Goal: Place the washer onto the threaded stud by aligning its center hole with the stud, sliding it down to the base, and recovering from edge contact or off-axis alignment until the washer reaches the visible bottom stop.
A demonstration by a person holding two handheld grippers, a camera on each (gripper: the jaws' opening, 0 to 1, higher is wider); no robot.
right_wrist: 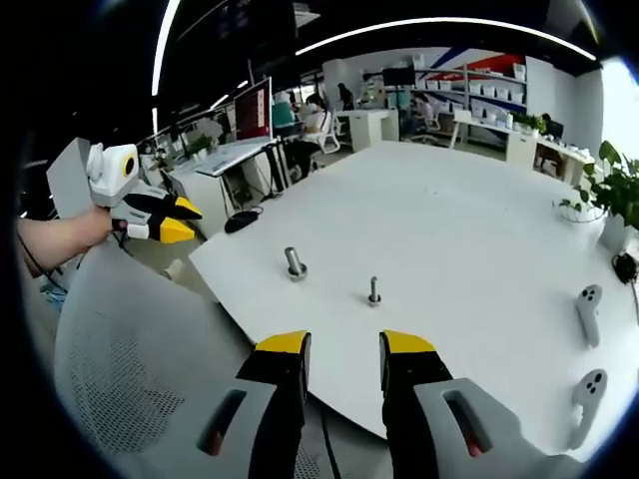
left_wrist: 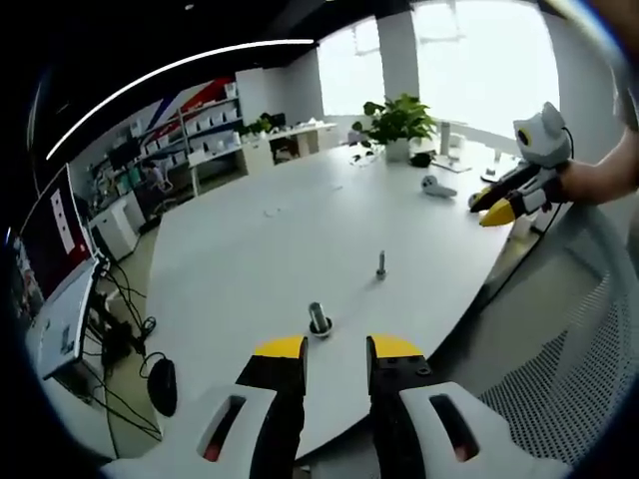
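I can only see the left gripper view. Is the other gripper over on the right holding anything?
Observer: No. In the right gripper view, the right gripper has its yellow-tipped black jaws apart with nothing between them.
Operator: What does my gripper look like from over there?
Observer: The left gripper is held up by a hand out past the corner of the big white table, beside the grey mesh chair back.
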